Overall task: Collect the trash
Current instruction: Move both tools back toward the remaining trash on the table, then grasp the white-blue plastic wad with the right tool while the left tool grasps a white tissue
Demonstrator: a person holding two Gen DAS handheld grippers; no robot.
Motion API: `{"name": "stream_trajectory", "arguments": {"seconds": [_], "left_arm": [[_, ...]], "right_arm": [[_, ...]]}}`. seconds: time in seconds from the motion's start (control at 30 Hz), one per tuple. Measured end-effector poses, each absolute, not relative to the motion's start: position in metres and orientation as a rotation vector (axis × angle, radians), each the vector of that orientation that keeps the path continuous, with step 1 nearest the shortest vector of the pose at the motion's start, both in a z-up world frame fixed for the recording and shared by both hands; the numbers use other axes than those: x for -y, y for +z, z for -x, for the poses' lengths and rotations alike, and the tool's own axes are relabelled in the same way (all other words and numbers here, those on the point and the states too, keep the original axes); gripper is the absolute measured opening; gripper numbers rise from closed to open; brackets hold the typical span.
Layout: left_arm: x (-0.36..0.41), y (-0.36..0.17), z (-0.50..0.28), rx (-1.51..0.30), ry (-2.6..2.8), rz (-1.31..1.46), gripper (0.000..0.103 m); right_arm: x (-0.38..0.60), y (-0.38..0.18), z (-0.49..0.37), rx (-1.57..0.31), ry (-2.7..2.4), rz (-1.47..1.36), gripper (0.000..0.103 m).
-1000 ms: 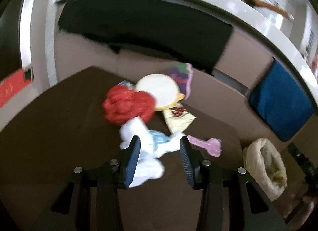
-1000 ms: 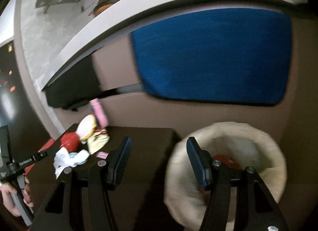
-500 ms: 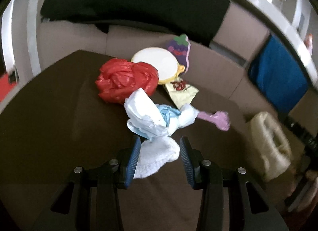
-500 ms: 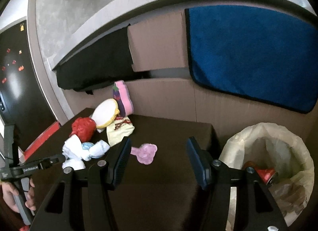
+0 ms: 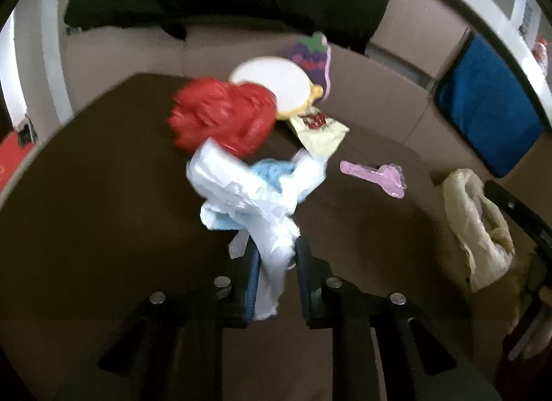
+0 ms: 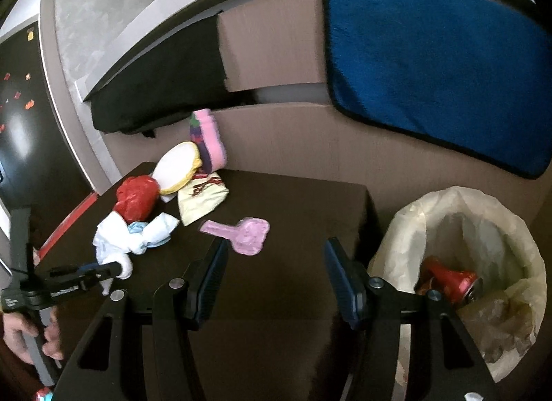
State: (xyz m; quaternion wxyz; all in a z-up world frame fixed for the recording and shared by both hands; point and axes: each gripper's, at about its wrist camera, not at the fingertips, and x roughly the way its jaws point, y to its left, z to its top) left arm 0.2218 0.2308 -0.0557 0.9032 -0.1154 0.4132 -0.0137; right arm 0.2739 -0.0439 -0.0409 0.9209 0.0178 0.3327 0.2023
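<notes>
Dim indoor light, heavy fisheye bending, black corners, left view motion-blurred

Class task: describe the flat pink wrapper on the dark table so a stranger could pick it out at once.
Start at the dark table left of the lined bin. The pink wrapper lies flat and alone just ahead of the right claw. Unlike the red bag and white wad, it is flat and key-shaped.

white-and-pale-blue wad (image 5: 248,194) | red bag (image 5: 224,118) | pink wrapper (image 5: 376,175) | blue towel (image 6: 434,66)
</notes>
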Motion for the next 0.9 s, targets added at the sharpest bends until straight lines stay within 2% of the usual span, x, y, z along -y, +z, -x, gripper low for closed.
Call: {"name": "stream_trajectory", "arguments": {"seconds": [0.2, 0.57, 0.9], "left_arm": [[-0.285, -0.012, -0.181, -0.839, -0.02, 0.229, 0.021], [-0.381, -0.013, -0.106, -0.826, 0.064, 0.321, 0.032], [-0.437, -0.004, -0.035, -0.701, 0.168, 0.408, 0.033]], "right_arm": [[-0.008, -0.031, -0.269, -0.682, 0.513, -0.046, 0.055], [-0.14, -0.043, -0.232, -0.733, 0.788, 0.052, 0.055], [-0.228, -0.055, -0.192, -0.784, 1.058, 0.201, 0.056]]}}
